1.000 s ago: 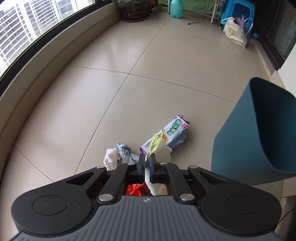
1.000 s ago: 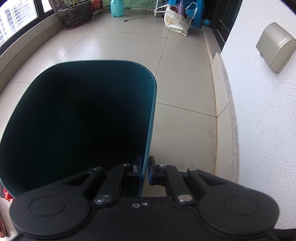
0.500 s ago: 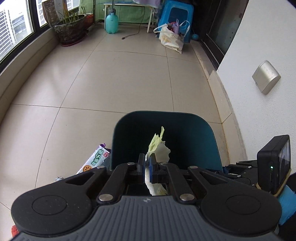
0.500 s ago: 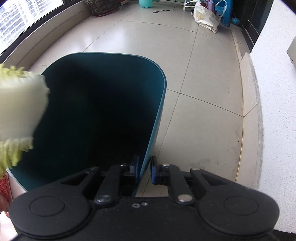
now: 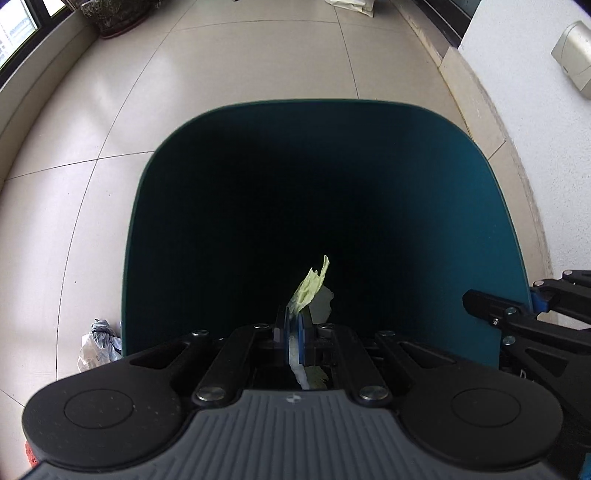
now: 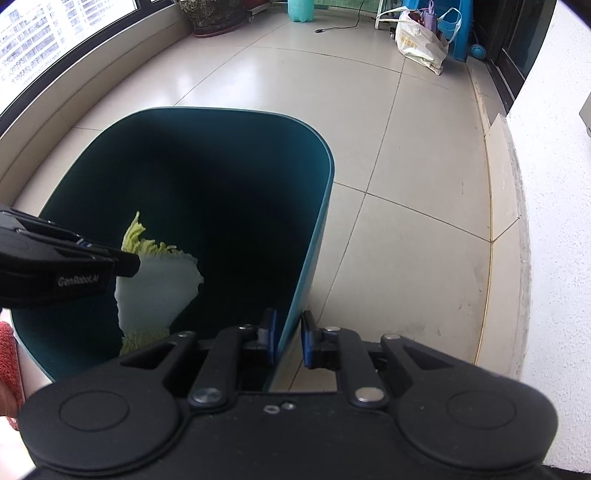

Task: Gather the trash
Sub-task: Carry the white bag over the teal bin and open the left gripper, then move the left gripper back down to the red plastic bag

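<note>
A dark teal bin [image 5: 166, 236] fills the left wrist view, its mouth facing me. My left gripper [image 5: 293, 317] is shut on a pale green and white cabbage leaf [image 5: 312, 291] and hangs over the bin's mouth. In the right wrist view the same leaf [image 6: 159, 288] dangles inside the bin [image 6: 236, 114] from the left gripper [image 6: 129, 262]. My right gripper [image 6: 290, 332] straddles the bin's right wall. Its left pad lies against the wall and a small gap shows at the right pad. One of its fingers [image 5: 491, 306] shows at the bin's right rim.
A crumpled grey and white wad [image 5: 98, 343] lies on the tiled floor left of the bin. A white wall [image 6: 554, 221] runs close on the right. Far off stand a plant pot [image 6: 218, 14], a white bag [image 6: 421, 44] and a blue stool [image 6: 454, 26].
My left gripper has carried the leaf from above the floor litter to over the bin's mouth and dipped lower. The right jaws have spread a little on the bin wall.
</note>
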The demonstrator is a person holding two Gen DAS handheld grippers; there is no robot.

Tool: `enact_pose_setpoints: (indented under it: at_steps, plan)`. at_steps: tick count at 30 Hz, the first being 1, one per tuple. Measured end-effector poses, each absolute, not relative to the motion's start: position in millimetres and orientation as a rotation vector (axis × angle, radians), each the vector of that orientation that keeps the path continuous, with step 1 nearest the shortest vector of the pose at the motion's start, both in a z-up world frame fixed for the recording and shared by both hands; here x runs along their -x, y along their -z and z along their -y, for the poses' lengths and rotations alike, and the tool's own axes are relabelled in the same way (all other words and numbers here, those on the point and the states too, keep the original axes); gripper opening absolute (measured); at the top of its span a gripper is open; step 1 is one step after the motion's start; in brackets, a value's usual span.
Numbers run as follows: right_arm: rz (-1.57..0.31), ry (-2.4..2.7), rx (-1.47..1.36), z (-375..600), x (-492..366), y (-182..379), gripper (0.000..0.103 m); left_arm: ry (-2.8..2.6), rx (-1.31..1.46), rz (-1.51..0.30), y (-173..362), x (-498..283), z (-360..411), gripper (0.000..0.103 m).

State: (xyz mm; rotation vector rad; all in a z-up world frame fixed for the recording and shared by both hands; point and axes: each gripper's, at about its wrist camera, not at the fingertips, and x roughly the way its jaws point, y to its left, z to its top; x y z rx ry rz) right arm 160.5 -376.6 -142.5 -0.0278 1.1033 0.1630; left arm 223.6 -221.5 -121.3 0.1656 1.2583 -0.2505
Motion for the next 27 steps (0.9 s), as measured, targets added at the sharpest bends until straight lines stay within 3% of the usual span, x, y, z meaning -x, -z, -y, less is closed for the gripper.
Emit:
enact_pose_setpoints:
  at_steps: [13,27]
  plan:
    - [-1.116,-0.157,0.020,375.7,-166.0,139.0,0.013,0.275,-0.195,-1.253,132.9,-206.6,218.2,0.004]
    - [-1.145,-0.147,0.017,375.6,-175.1,143.9,0.012,0.283,-0.120,-1.151,99.3,-188.8,170.2,0.007]
